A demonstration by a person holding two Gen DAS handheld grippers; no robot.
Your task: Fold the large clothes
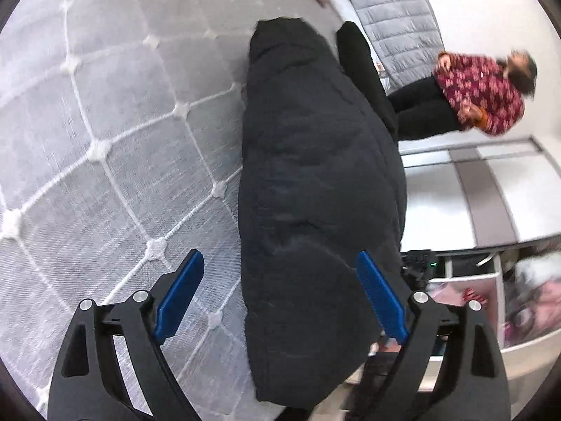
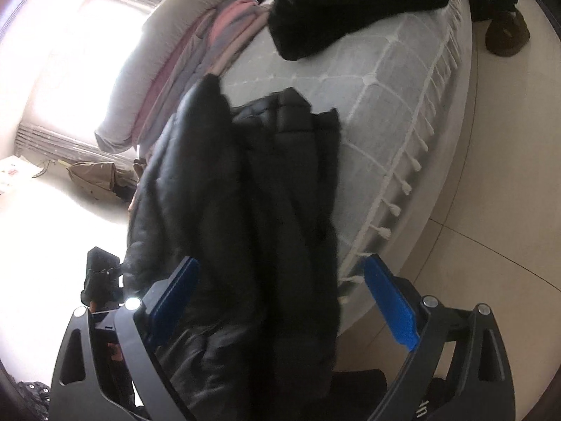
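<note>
Both your grippers are wide open. Left gripper (image 1: 280, 291): fingers (image 1: 182, 293) apart, straddling the near end of a black coat (image 1: 315, 182) that lies lengthwise on the bed (image 1: 105, 122); the pads aren't pressing on it. Right gripper (image 2: 280, 301): fingers (image 2: 389, 305) also apart, with the dark jacket (image 2: 252, 193) bunched between them, nothing clamped. That jacket sits at the bed edge and hangs partly over it toward the floor (image 2: 491, 210).

The right view is blurred and backlit, so I can't tell whether the two cameras show one garment or two. A second dark bundle (image 2: 350, 10) lies further up the bed, by a stack of pink and grey bedding (image 2: 196, 52).

Step, as I read it: between folds, with nothing gripped. The coat looks narrowed into a long strip; the crosswise fold isn't done.

Next move: close each gripper on a near corner of the hem, catching all layers. Puffy fabric slips, so bite deep. Then lift and carry the end over toward the far end, keeping both hands level so the strip doesn't skew. A person (image 1: 480, 94) stands beyond the bed, clear of the work.
</note>
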